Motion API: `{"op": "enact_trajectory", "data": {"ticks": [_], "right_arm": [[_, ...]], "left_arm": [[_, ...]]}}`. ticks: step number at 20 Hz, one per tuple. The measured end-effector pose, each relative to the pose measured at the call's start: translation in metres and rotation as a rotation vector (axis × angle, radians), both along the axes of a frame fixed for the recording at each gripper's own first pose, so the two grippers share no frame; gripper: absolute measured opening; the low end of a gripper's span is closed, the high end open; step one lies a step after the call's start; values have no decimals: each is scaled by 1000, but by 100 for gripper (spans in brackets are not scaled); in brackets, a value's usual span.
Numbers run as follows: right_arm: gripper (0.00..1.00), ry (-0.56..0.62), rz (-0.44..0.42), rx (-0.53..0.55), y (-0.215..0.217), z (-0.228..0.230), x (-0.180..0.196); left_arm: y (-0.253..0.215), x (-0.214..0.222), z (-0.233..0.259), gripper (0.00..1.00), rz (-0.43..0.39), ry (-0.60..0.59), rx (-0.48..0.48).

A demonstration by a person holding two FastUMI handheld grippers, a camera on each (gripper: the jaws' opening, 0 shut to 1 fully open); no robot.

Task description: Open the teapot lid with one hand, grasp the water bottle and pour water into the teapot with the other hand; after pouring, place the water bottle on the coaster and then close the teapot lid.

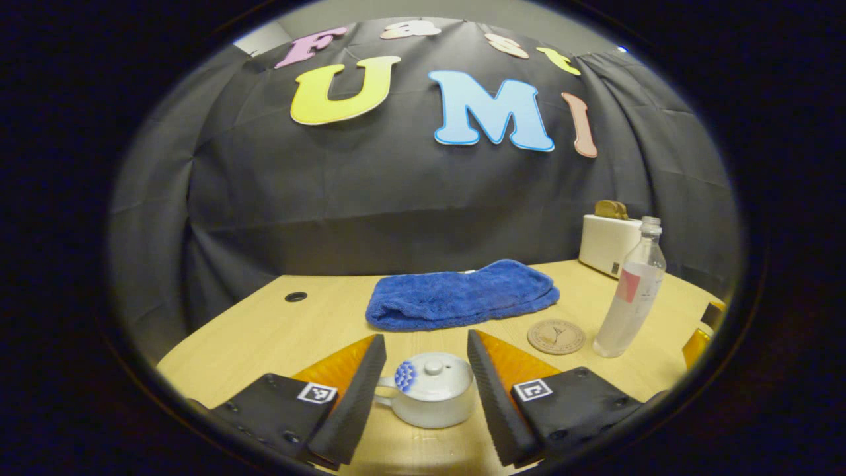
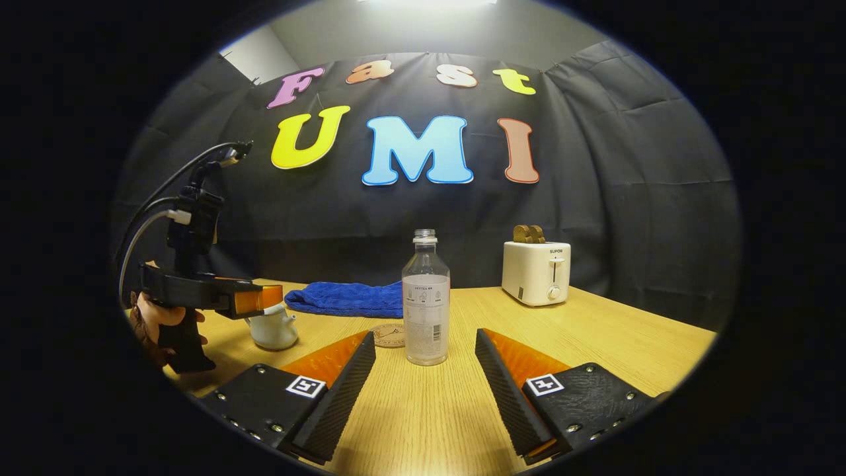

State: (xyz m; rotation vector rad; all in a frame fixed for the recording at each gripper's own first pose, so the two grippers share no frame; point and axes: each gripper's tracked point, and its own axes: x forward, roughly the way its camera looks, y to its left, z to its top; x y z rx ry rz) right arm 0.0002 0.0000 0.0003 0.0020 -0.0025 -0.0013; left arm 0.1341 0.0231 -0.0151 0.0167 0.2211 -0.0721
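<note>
Left gripper view: white lidded teapot between spread fingers.

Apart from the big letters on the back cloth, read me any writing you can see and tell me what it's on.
White toaster: one short printed word, too small to read surely.
Clear plastic water bottle: label print too small.
Round brown coaster: an emblem, no readable words.
Square black-and-white marker: a pattern, no words.

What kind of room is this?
Probably a test booth set up like a kitchen: a wooden table against a black cloth wall, holding a toaster, a teapot and a water bottle.
</note>
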Motion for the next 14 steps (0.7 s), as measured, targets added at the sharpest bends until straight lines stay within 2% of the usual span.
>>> {"op": "enact_trajectory", "data": {"ticks": [1,4,9,10,13,14], "right_arm": [[95,0,0,0,0,0,0],[95,0,0,0,0,0,0],[94,0,0,0,0,0,0],[94,0,0,0,0,0,0],[94,0,0,0,0,0,0],[94,0,0,0,0,0,0]], "left_arm": [[-1,2,-1,77,-1,9,7],[-3,5,-7,77,-11,31,20],[-4,10,-10,67,-9,50,31],[-3,9,-7,68,-3,46,33],[-1,9,-6,40,23,37,58],[-2,10,-9,37,24,39,66]]}}
